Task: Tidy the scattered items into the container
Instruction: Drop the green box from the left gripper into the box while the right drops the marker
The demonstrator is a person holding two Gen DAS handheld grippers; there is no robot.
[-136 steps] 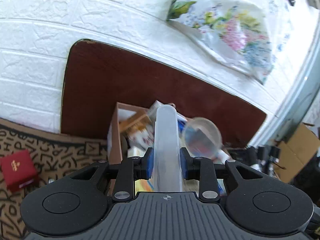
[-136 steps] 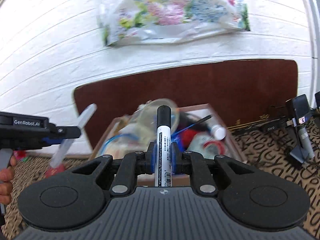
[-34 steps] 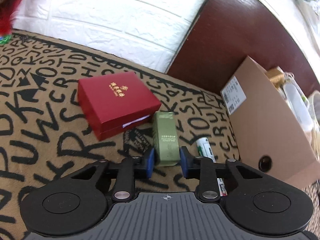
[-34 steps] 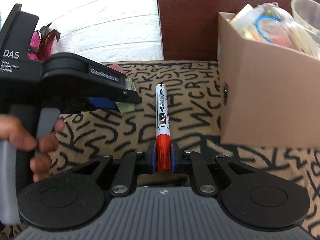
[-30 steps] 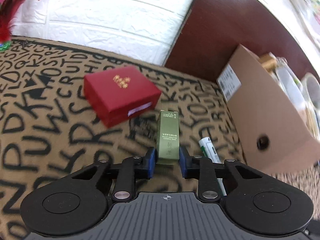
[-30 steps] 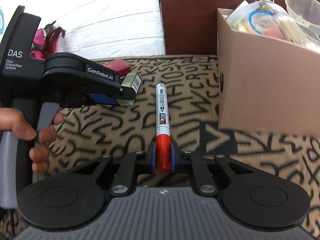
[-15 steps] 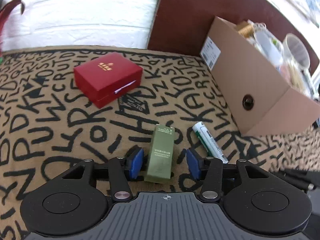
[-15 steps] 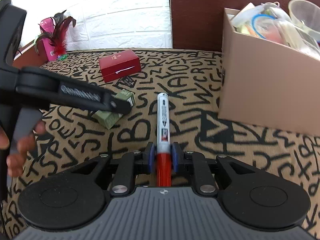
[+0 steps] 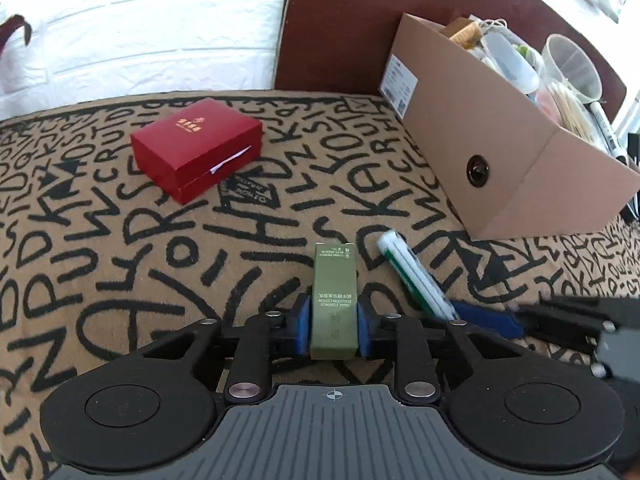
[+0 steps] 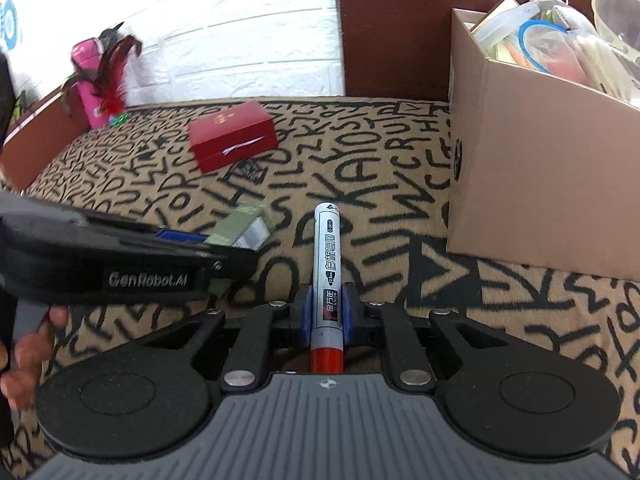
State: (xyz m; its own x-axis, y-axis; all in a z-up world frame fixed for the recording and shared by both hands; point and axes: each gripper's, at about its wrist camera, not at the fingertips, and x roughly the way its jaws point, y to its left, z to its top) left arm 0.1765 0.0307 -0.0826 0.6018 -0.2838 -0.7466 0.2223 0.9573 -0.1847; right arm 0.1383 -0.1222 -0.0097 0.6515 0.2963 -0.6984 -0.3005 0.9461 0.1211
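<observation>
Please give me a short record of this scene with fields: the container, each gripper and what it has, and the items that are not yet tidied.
container: cardboard box, nearly full
left gripper: jaws just closing, pads on green carton
right gripper: shut on marker
loose item: red gift box on patterned cloth
beyond cloth: pink bottle with feathers

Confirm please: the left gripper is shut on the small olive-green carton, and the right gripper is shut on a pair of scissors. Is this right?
Not quite. The right gripper is shut on a white marker pen with a red end, as the right wrist view shows. The left gripper is indeed shut on the small olive-green carton.
</observation>
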